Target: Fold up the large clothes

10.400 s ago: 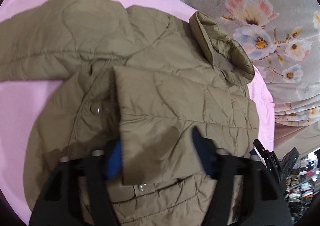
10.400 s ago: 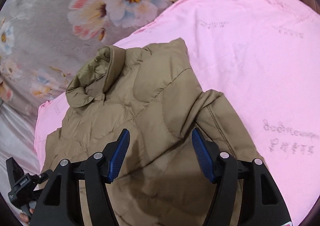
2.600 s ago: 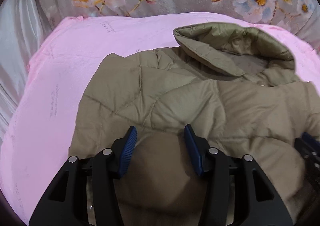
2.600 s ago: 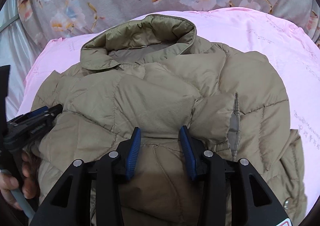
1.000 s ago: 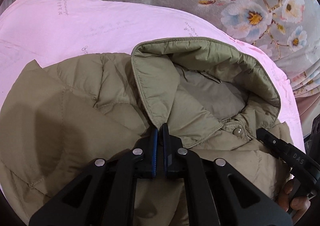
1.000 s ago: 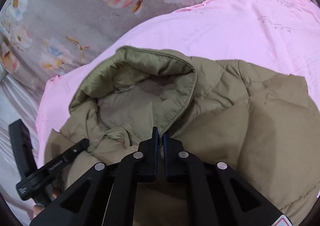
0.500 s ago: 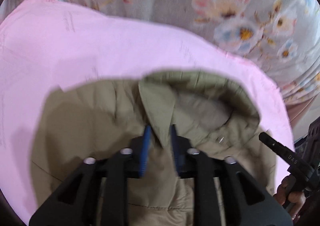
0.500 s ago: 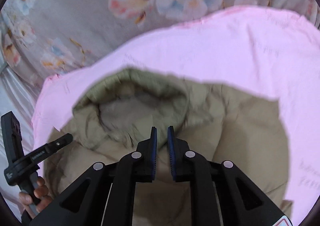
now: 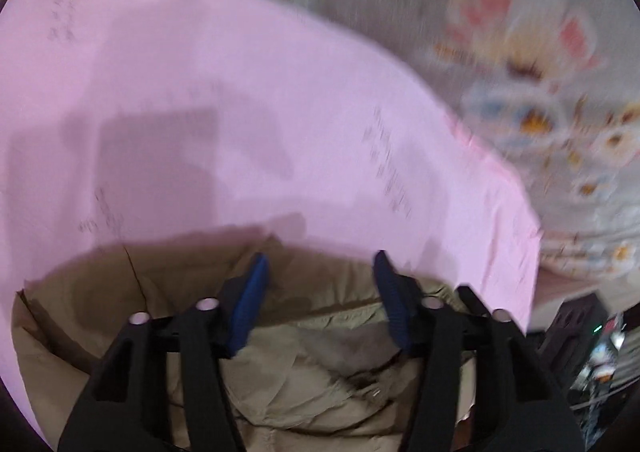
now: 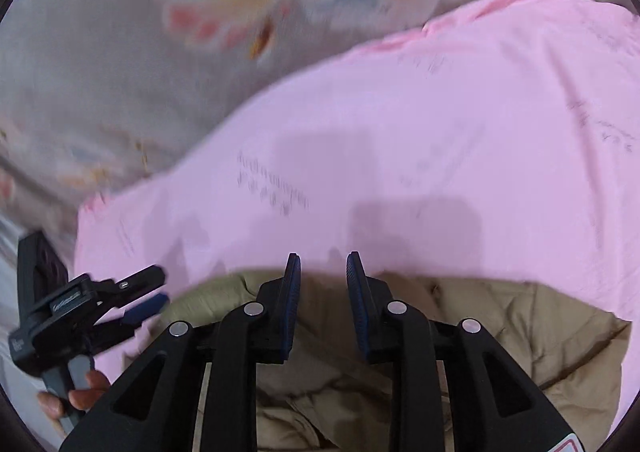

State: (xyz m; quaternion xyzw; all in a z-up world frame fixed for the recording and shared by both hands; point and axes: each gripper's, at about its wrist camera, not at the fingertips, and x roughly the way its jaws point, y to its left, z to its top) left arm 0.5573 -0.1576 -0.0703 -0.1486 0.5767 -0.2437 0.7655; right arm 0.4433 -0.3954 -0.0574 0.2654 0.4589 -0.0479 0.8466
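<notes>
Both grippers have let go of the jacket [image 9: 304, 364] collar they pinched a second ago and pulled back. The left gripper [image 9: 320, 284] now stands wide apart, the right gripper [image 10: 320, 276] partly apart, both empty above the jacket lying on the pink sheet [image 10: 440, 131]. That fold seems finished. Motion blur smears everything; the jacket's lower half is cut off.

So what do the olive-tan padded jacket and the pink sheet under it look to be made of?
The olive-tan padded jacket looks like a thin synthetic shell over puffy filling: stitched seams, soft creases and a faint sheen, though motion blur leaves the finish open. The pink sheet looks like smooth matte woven fabric, perhaps cotton, with faint grey printed lettering and shallow wrinkles.
</notes>
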